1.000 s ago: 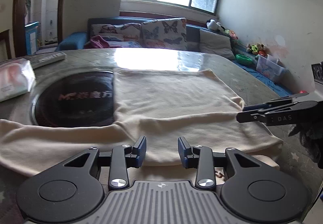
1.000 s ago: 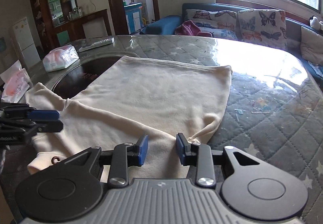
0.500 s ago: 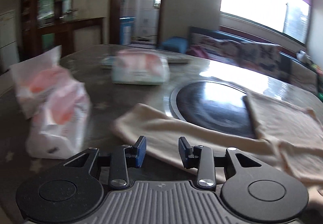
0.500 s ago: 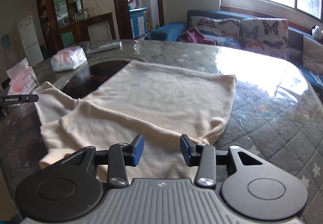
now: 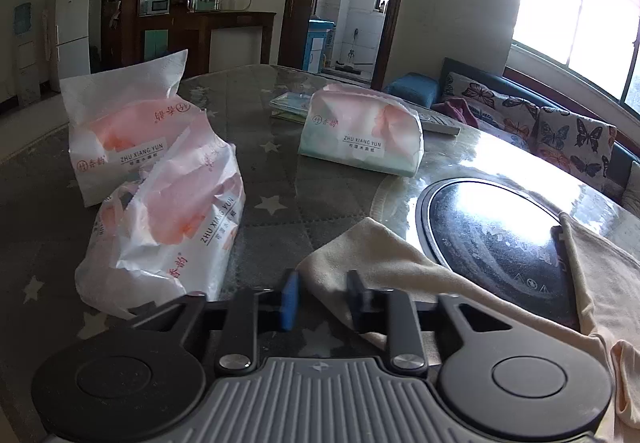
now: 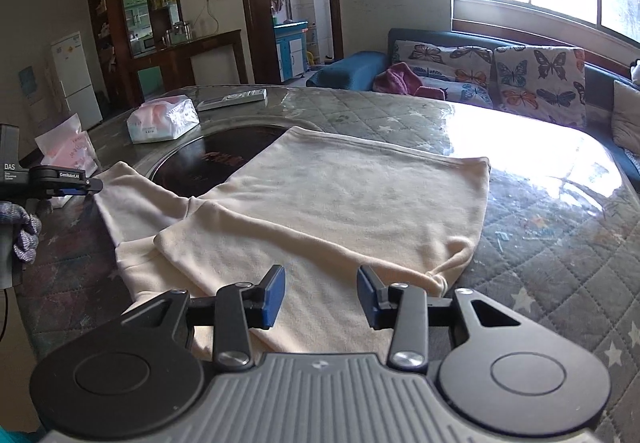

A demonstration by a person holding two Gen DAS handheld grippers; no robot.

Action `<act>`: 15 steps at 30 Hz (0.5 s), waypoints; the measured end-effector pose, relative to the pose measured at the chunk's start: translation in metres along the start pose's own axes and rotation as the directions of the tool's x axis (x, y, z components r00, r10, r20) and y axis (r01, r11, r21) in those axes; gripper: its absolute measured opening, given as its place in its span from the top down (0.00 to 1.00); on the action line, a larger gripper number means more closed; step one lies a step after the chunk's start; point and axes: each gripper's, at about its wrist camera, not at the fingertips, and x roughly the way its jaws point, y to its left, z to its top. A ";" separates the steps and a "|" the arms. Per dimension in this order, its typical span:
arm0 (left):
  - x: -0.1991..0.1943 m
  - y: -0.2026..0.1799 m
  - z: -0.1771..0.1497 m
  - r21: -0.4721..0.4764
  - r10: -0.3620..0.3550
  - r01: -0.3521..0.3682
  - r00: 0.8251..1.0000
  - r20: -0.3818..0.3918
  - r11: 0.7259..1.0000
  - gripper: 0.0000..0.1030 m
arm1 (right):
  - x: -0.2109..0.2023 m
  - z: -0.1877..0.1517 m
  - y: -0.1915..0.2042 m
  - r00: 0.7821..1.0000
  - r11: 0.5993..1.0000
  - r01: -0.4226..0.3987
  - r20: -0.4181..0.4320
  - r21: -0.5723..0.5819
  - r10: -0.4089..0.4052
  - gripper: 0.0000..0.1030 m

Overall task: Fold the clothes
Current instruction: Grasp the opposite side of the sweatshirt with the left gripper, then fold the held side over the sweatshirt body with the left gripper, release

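Cream garment (image 6: 340,203) lies spread over the quilted desk (image 6: 560,243), its body flat toward twelve o'clock in the right wrist view and partly covering the dark round plate (image 6: 200,163) set into the desk. One sleeve (image 5: 380,259) stretches out toward nine o'clock, and a fold of cloth already lies across the near part at about seven o'clock. The left tool (image 5: 322,299) sits at that sleeve's end with its jaws apart and the cuff between or just beneath them; whether the pads touch the cloth I cannot tell. The right tool (image 6: 320,293) hovers over the near hem at six o'clock, jaws wide and holding nothing. Three tissue packs (image 5: 168,227) stand at nine to eleven o'clock in the left view, close to the cuff. My reading is that the sleeve fold is in hand: the left jaws would need to close on the cuff alone, then carry it toward three o'clock onto the body without dragging the rest.
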 end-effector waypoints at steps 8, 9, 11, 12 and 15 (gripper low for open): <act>-0.034 -0.027 0.014 -0.012 -0.183 0.184 0.981 0.057 0.983 0.95 | -0.011 -0.009 -0.009 1.000 0.999 0.018 0.008 0.032 -0.019 0.61; -0.039 -0.030 0.016 -0.012 -0.206 0.207 0.977 0.064 0.978 0.95 | -0.013 -0.010 -0.011 1.000 0.999 0.022 0.012 0.038 -0.022 0.61; -0.051 -0.043 0.021 -0.005 -0.275 0.276 0.958 0.079 0.961 0.95 | -0.016 -0.013 -0.014 0.999 0.998 0.025 0.019 0.053 -0.026 0.61; -0.058 -0.054 0.024 0.007 -0.316 0.317 0.945 0.085 0.948 0.95 | -0.018 -0.014 -0.017 0.999 0.998 0.027 0.023 0.064 -0.028 0.61; -0.078 -0.091 0.030 0.051 -0.439 0.436 0.895 0.082 0.899 0.95 | -0.022 -0.018 -0.021 0.999 0.996 0.029 0.033 0.083 -0.031 0.61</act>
